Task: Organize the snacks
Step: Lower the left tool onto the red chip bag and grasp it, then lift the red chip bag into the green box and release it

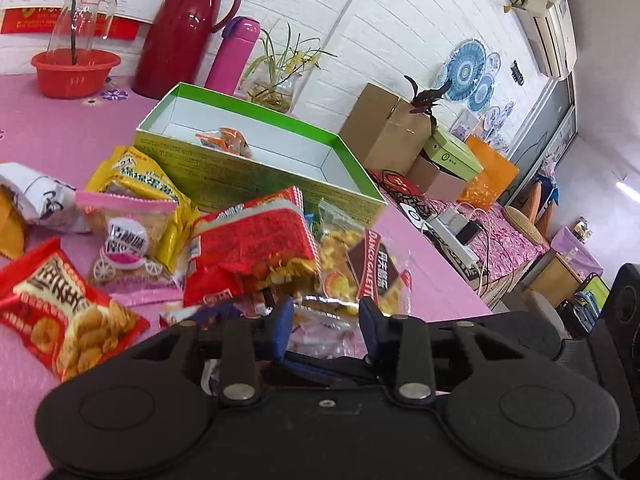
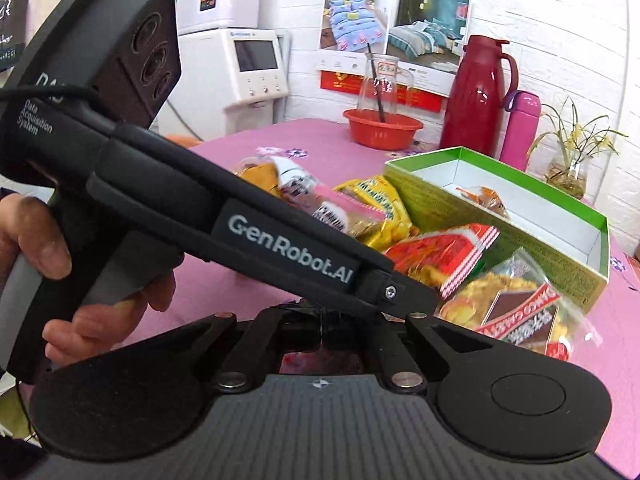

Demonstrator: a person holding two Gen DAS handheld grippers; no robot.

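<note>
Box (image 1: 256, 176): on the surface (image 1: 60, 128), one packet (image 1: 224, 141) inside.
Snack packets (image 1: 248, 252): heaped in front of the box.
Jug (image 1: 184, 28), bowl (image 1: 74, 72): behind the box.

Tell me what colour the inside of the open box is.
White inside the box, with a green rim and outer walls; the left wrist view shows it best.

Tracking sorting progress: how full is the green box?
Nearly empty. The green box holds only one orange snack packet; white floor shows around it.
</note>
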